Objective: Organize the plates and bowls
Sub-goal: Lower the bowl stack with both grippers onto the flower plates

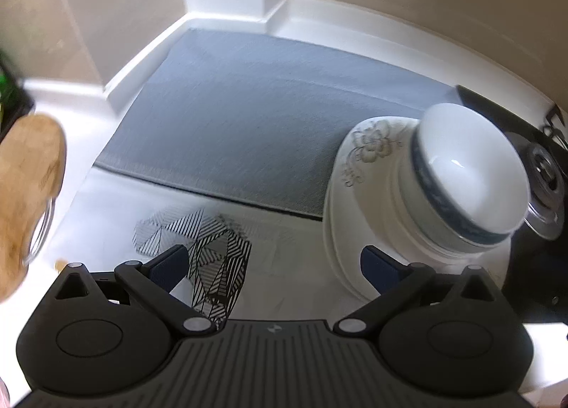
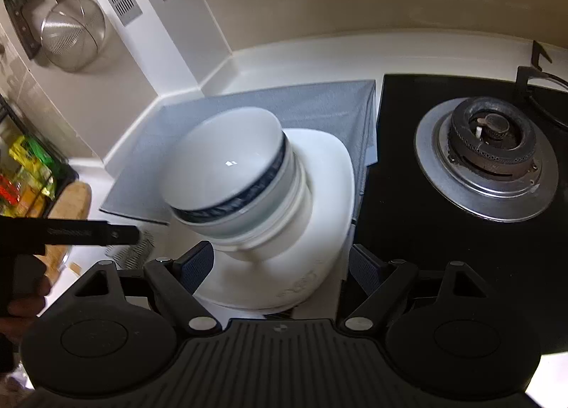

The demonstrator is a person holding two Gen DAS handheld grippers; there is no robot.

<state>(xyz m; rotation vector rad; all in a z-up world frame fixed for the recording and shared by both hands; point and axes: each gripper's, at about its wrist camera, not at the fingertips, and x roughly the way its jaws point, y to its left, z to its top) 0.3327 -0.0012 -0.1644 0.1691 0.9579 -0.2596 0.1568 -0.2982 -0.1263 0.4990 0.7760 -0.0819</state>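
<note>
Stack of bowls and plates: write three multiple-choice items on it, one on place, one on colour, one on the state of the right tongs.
1. Where does the stack of bowls stand?
A. on the white plates
B. on the burner
C. straight on the grey mat

2. What colour is the band round the top bowl's rim?
A. red
B. dark blue
C. green

3. How do the right tongs stand?
A. shut on a bowl
B. shut on nothing
C. open, with the stack of dishes ahead between the fingers

Answers: 1 A, the bowls sit on the white plates, which lie beside the gas burner and partly on the grey mat. 2 B, a dark blue band circles the rim. 3 C, both fingers stand wide apart and no pad presses on a dish.
</note>
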